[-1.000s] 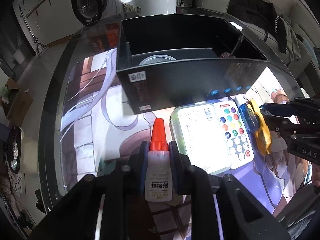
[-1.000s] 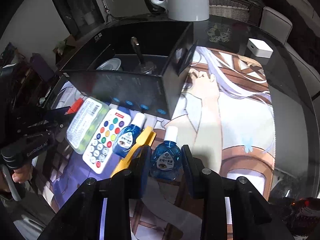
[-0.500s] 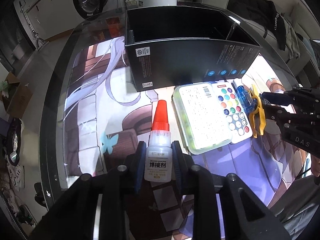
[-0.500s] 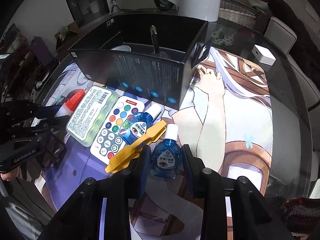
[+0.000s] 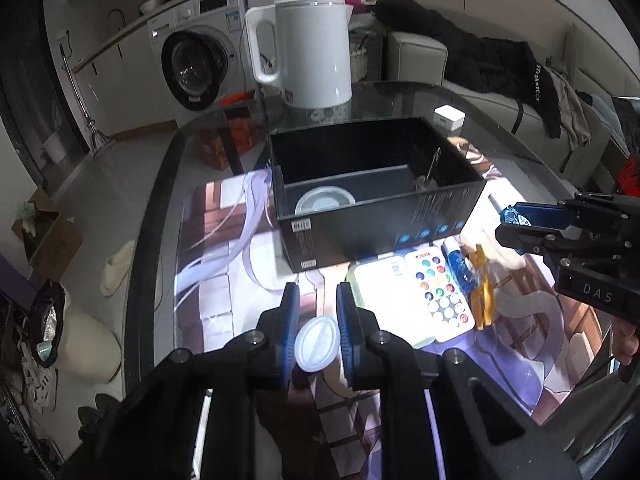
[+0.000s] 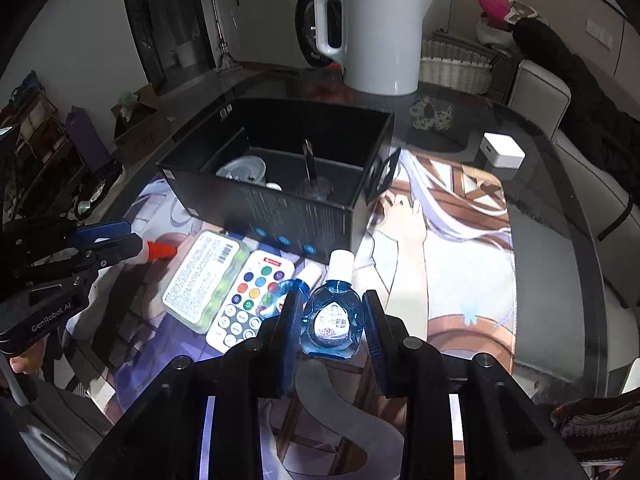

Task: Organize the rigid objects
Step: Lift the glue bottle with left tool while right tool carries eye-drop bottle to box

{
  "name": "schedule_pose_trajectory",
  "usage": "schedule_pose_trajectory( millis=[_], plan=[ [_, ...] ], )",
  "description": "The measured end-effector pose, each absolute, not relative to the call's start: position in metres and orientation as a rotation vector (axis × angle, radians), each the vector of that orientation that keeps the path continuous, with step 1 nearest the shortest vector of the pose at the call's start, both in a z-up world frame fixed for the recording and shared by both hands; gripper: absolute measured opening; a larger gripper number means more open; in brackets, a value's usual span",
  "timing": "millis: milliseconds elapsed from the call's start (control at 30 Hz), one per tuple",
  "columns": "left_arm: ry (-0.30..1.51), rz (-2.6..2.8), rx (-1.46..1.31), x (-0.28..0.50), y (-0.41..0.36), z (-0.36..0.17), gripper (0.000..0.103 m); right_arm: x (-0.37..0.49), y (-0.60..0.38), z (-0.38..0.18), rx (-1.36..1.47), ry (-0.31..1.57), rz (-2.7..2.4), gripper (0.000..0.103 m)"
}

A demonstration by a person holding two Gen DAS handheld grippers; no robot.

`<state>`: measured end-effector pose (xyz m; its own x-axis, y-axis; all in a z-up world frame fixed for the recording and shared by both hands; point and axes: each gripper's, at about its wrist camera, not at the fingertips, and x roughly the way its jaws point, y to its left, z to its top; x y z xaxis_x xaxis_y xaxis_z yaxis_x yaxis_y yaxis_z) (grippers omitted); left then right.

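Note:
My left gripper (image 5: 316,320) is shut on a white glue bottle (image 5: 315,344) with a red cap (image 6: 161,250), held in the air with its round base toward the camera. My right gripper (image 6: 331,320) is shut on a blue eye-drop bottle (image 6: 331,320) with a white cap, lifted above the mat. The black open box (image 5: 376,196) stands ahead of both and holds a clear round lid (image 5: 325,202) and a thin tool (image 6: 310,162). In front of it lie a green case (image 6: 202,276), a white remote (image 6: 250,304), a second blue bottle (image 5: 460,268) and a yellow clip (image 5: 482,300).
A white kettle (image 5: 308,52) stands behind the box on the glass table (image 6: 560,248). A small white cube (image 6: 502,154) sits at the right. A printed mat (image 6: 440,264) covers the table's middle. A washing machine and sofa lie beyond.
Both grippers have risen with their bottles. The glue bottle has tipped so its base faces the left camera. The eye-drop bottle has left the mat.

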<state>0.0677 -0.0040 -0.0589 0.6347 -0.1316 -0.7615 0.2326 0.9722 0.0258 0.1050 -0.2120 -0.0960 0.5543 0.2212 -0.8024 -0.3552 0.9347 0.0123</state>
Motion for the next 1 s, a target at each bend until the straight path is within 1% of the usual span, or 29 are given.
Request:
schedule_pose_trajectory(
  millis=[100,233,467,600,700,833,1000],
  plan=[
    [0.819,-0.226,0.111,0.066,-0.004,-0.048,0.016,0.095,-0.207,-0.077,-0.159,0.829,0.365,0.03],
    [0.774,-0.221,0.105,0.065,-0.001,-0.042,0.016,0.086,-0.202,-0.065,-0.159,0.775,0.384,0.03],
    [0.572,-0.232,0.104,0.046,-0.003,-0.012,0.016,0.062,-0.195,-0.04,-0.156,0.595,0.43,0.03],
    [0.417,-0.22,0.113,0.027,-0.004,0.007,0.016,0.038,-0.195,-0.02,-0.155,0.44,0.435,0.03],
    [0.335,-0.237,0.118,0.014,-0.005,0.016,0.016,0.019,-0.193,-0.007,-0.157,0.331,0.446,0.03],
    [0.28,-0.236,0.128,0.007,-0.006,0.024,0.015,0.011,-0.192,-0.001,-0.145,0.296,0.46,0.03],
    [0.296,-0.245,0.093,0.012,-0.003,0.032,0.015,0.015,-0.191,0.0,-0.143,0.308,0.457,0.03]
  ],
)
